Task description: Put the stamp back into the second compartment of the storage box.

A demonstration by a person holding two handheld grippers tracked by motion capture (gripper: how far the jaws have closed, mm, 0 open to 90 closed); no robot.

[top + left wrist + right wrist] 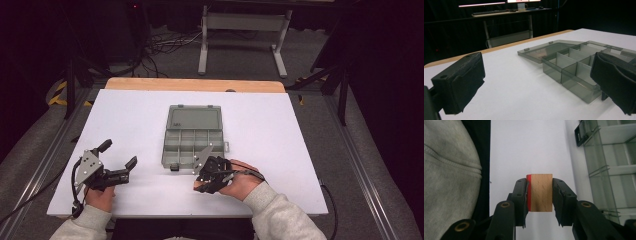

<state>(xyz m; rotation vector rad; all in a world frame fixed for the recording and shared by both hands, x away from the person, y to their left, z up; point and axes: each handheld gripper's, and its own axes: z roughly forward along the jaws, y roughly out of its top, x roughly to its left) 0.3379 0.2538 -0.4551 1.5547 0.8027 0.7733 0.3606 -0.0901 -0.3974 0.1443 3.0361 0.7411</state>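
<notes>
Your right gripper (540, 195), near the tabletop's front edge beside the open organizer box (193, 136), clamps a light, rigid wooden block (541, 192) by its flat sides, while your left gripper (118, 159) gapes wide.

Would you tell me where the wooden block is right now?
In the right gripper view, the wooden block sits clamped between the right gripper jaws, above the white table, beside the open organiser box.

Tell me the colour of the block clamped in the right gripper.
Light natural wood with one red face, seen best in the right gripper view: small wooden block.
</notes>
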